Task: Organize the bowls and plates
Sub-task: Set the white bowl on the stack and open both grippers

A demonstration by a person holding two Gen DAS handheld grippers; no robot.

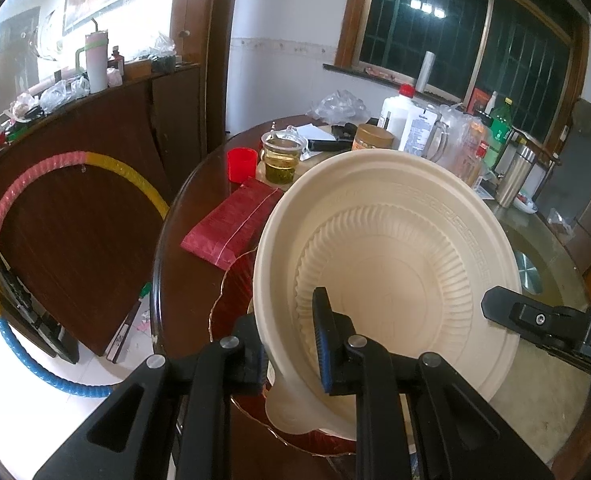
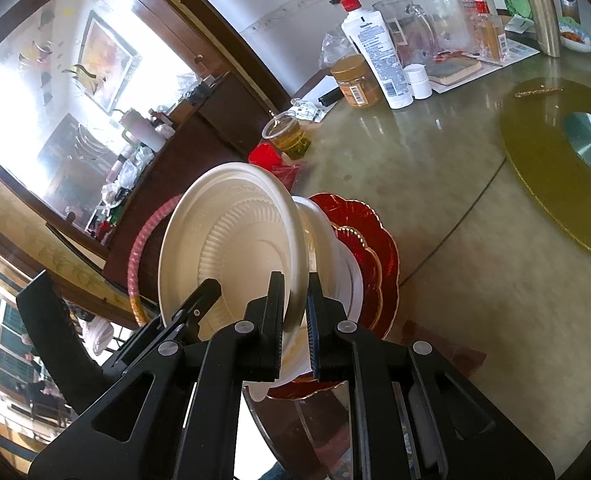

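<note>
The step in hand looks like stacking: a cream plate (image 1: 391,268) is held tilted up on edge over the pile of dishes at the near edge of the round table (image 1: 199,216), and it has yet to be laid flat. Taking the plate as the landmark and going left to right in the left wrist view, a red packet (image 1: 231,224) lies on the table to its left, with a red cup (image 1: 241,164) and a clear cup of yellow drink (image 1: 281,158) beyond that; under the plate's lower rim sits a cream bowl (image 1: 295,412) on a red scalloped plate (image 1: 231,292). The left gripper (image 1: 291,344) is clamped on the plate's left rim, one finger inside the dish and one behind it. At the plate's right side the tip of the other tool shows. In the right wrist view the right gripper (image 2: 295,316) has its jaws nearly together on the plate's right rim, pinching it, with the stack of cream bowl (image 2: 327,240) and red plates (image 2: 371,248) just behind the plate. The next move, I judge, calls for lowering the plate level with both grips moving together, centring it over the stack, then opening both. The thin rim could slip or flex if one side leads.
</note>
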